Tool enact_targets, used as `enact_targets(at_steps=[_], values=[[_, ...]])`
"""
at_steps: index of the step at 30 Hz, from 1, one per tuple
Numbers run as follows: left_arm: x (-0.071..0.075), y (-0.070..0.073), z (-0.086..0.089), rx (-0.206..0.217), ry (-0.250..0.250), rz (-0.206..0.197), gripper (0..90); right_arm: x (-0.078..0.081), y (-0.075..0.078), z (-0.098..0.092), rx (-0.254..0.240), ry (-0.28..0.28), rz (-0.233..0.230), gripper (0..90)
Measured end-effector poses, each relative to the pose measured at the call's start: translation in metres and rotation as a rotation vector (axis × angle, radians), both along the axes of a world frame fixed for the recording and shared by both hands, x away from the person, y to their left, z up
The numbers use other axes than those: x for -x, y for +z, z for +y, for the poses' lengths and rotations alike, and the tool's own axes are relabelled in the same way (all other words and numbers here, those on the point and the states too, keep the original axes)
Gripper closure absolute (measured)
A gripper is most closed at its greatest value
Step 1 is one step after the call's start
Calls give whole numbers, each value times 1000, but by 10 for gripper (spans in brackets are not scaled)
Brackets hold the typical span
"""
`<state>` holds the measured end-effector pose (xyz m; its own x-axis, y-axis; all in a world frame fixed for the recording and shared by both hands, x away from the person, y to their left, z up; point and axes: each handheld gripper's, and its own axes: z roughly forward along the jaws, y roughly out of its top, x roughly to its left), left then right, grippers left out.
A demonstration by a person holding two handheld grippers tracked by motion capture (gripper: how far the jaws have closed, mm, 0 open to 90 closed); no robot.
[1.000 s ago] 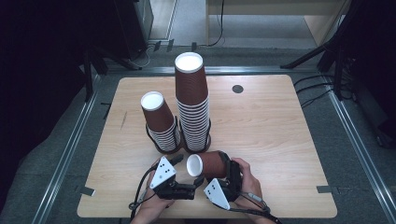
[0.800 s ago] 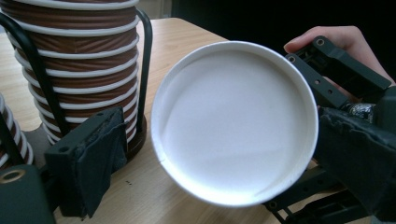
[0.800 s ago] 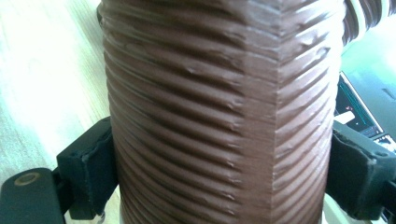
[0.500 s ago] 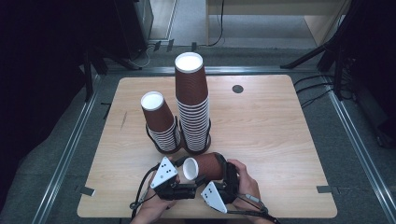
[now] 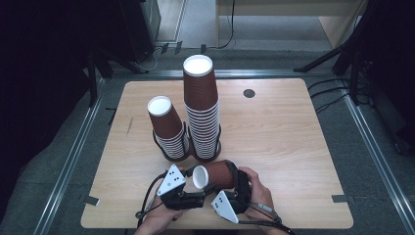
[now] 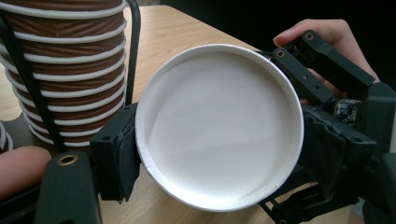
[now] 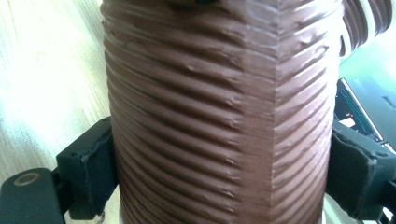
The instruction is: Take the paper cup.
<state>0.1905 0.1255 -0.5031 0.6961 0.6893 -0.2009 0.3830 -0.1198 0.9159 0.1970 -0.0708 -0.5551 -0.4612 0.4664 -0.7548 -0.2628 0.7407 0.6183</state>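
Observation:
A brown ribbed paper cup (image 5: 220, 174) lies on its side above the table's near edge, its white round end (image 5: 199, 177) facing left. My right gripper (image 5: 231, 175) is shut on the cup's ribbed wall (image 7: 219, 116), a pad on each side. My left gripper (image 5: 198, 191) has just been closing its jaws. The cup's white end (image 6: 219, 126) sits between them, and both pads (image 6: 116, 154) press on its rim. Behind stand a tall stack of upturned cups (image 5: 201, 112) and a shorter one (image 5: 169, 129).
Each stack sits in a black wire holder (image 5: 215, 144); in the left gripper view the stack (image 6: 70, 70) is close on the left. A dark round hole (image 5: 249, 93) marks the table's far side. The wooden tabletop (image 5: 284, 142) stretches to the right.
The held cup's white end has dipped slightly toward the left gripper, whose jaws have closed onto it. The right gripper kept its hold, and both hands stayed put.

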Motion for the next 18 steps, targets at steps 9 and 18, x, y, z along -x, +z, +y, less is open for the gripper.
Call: enact_targets(at_steps=[9,18], values=[[2,1,-1,-1,-4,-17,233,-1,0,-2,-22,2,29,88],[2,2,2,14,-8,-26,238,-1,3,-4,-46,17,40,70]])
